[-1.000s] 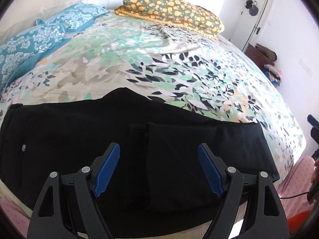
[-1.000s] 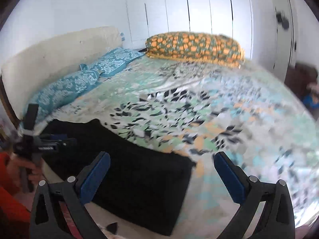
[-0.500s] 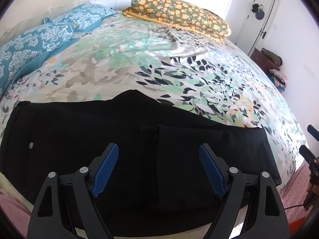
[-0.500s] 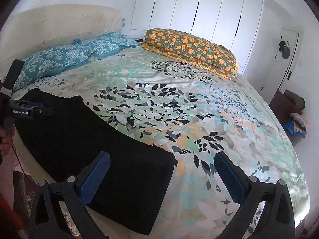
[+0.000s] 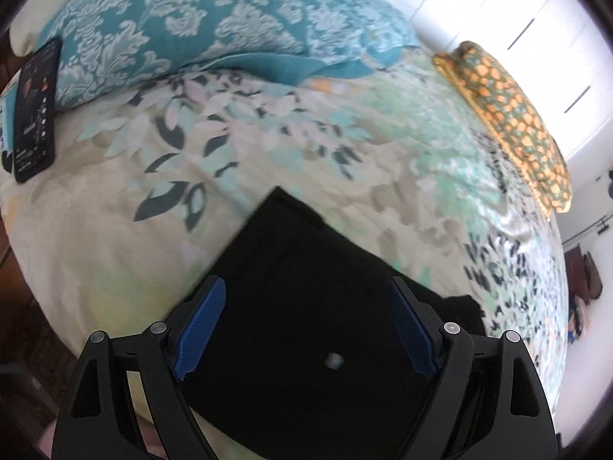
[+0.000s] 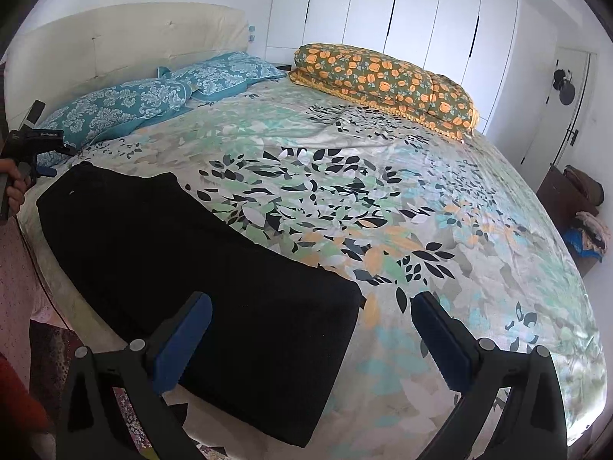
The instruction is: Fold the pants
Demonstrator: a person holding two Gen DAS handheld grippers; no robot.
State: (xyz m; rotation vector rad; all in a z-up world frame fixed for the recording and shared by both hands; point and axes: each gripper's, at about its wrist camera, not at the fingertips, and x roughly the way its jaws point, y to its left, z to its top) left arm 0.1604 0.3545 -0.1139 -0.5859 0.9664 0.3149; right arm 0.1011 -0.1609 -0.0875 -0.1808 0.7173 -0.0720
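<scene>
Far left in the right wrist view: left gripper held in a hand at the bed's edge, just beside the waistband end of the black pants. Seen from its own camera, left gripper angled down over the waistband corner, jaws spread wide and not pressing on anything, small metal button between the pads, nothing held. Pants laid flat along the near edge of the bed, long axis running from the waistband at the left out to the leg ends at the right. Right gripper poised over those leg ends, jaws wide apart, empty, one pad above black cloth, the other over the bedspread. So one gripper near each end, likely set for a lengthwise fold. Beneath it all, a leaf-print bedspread. A dark phone beside the teal damask pillows, then the padded cream headboard, an orange-flowered folded quilt, white wardrobe doors, and at far right a door with piled clothes by it.
</scene>
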